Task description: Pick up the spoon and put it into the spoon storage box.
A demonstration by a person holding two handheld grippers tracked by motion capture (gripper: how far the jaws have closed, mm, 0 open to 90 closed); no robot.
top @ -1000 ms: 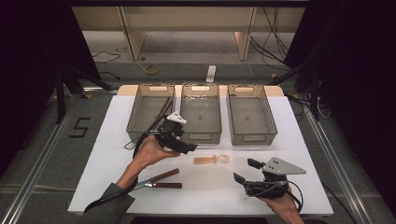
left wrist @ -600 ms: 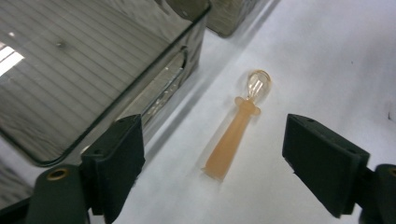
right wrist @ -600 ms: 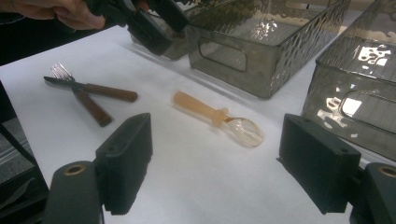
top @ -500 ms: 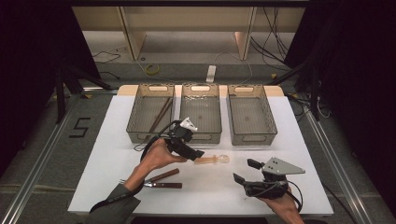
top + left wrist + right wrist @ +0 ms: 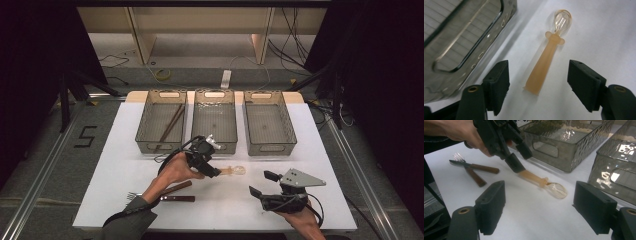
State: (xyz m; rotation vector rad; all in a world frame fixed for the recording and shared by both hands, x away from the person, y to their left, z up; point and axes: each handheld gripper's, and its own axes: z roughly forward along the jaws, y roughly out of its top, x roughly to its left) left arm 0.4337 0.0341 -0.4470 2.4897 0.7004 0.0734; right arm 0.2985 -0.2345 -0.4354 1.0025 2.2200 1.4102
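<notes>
A small spoon [image 5: 234,171] with a peach handle and a clear bowl lies flat on the white table [image 5: 320,150], in front of the middle bin. My left gripper [image 5: 215,173] is lowered over the spoon's handle end. In the left gripper view the spoon [image 5: 546,58] lies between the two pads, and neither pad touches it. My left gripper [image 5: 539,71] has just been closing, with gaps left on both sides. Near the front right, my right gripper [image 5: 261,183] stands open with nothing in it. It faces the spoon [image 5: 541,182] and the left gripper [image 5: 515,157].
Three clear bins stand in a row at the back: left [image 5: 145,132], middle [image 5: 215,146], right [image 5: 287,131]. Brown chopsticks [image 5: 170,125] lie in the left bin. A fork and a knife [image 5: 172,194] with brown handles lie at the front left.
My left gripper has moved right and down onto the spoon's handle end, and its jaws have narrowed. The right gripper has stayed put.
</notes>
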